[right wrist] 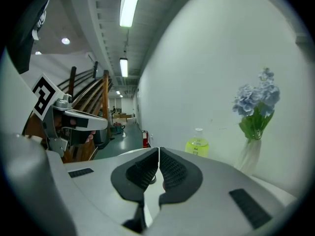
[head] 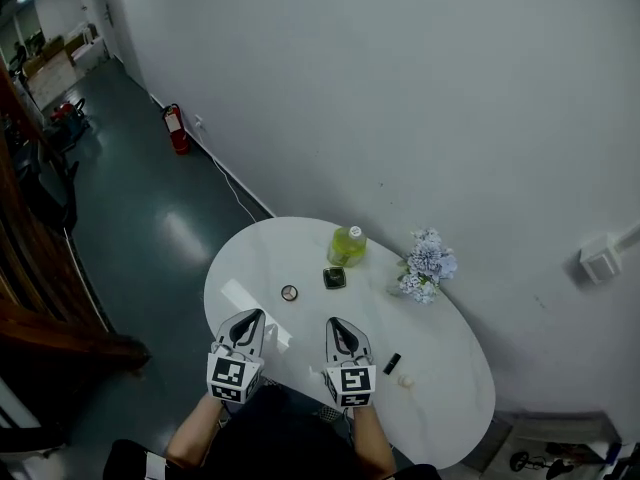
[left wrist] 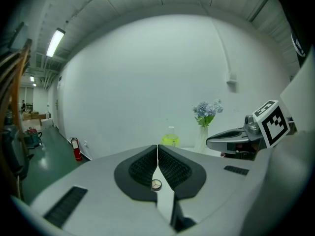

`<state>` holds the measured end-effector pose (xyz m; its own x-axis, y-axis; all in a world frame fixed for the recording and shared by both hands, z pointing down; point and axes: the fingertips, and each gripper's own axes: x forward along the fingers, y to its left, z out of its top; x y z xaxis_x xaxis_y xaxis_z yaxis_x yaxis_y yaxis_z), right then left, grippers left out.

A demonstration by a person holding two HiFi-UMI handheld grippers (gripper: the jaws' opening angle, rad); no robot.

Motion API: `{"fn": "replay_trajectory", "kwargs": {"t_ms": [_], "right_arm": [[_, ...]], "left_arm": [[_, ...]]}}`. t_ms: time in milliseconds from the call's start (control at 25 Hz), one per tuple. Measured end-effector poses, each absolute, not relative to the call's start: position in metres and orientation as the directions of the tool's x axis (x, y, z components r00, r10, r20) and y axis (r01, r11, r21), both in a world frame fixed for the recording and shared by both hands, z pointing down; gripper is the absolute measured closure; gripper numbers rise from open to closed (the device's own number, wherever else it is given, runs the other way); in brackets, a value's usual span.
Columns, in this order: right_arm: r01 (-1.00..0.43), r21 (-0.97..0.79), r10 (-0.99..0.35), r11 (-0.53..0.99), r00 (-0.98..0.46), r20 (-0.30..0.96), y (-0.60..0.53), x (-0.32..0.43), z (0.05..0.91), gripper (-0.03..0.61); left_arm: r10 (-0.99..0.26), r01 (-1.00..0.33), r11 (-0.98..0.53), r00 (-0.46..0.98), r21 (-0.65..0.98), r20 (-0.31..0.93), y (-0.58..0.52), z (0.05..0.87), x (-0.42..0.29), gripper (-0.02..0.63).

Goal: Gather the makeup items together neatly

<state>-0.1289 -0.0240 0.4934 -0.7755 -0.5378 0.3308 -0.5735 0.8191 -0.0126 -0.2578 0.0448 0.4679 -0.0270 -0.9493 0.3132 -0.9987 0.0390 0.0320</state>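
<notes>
Left gripper and right gripper hover at the near edge of the white table, both with jaws pressed together on nothing. The makeup lies scattered: a round compact and a dark square compact mid-table, a black tube and a small pale piece off to the right. They look light, hard and slick, likely to skid on that glossy top, so pinch the compacts across their rims, the tube across its middle.
</notes>
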Motion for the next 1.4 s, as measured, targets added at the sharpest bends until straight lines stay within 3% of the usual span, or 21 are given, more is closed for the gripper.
{"fn": "replay_trajectory", "kwargs": {"t_ms": [520, 1400], "right_arm": [[-0.501, -0.035, -0.435, 0.865, -0.783, 0.445, -0.045, -0.223, 0.567, 0.543], [-0.527, -0.097, -0.37, 0.845, -0.704, 0.606, -0.062, -0.26, 0.666, 0.531]], "left_arm": [[-0.914, -0.995, 0.061, -0.021, 0.085, 0.406, 0.032, 0.543, -0.323, 0.592], [-0.862, -0.985, 0.027, 0.063, 0.171, 0.504, 0.015, 0.61, -0.353, 0.592]]}}
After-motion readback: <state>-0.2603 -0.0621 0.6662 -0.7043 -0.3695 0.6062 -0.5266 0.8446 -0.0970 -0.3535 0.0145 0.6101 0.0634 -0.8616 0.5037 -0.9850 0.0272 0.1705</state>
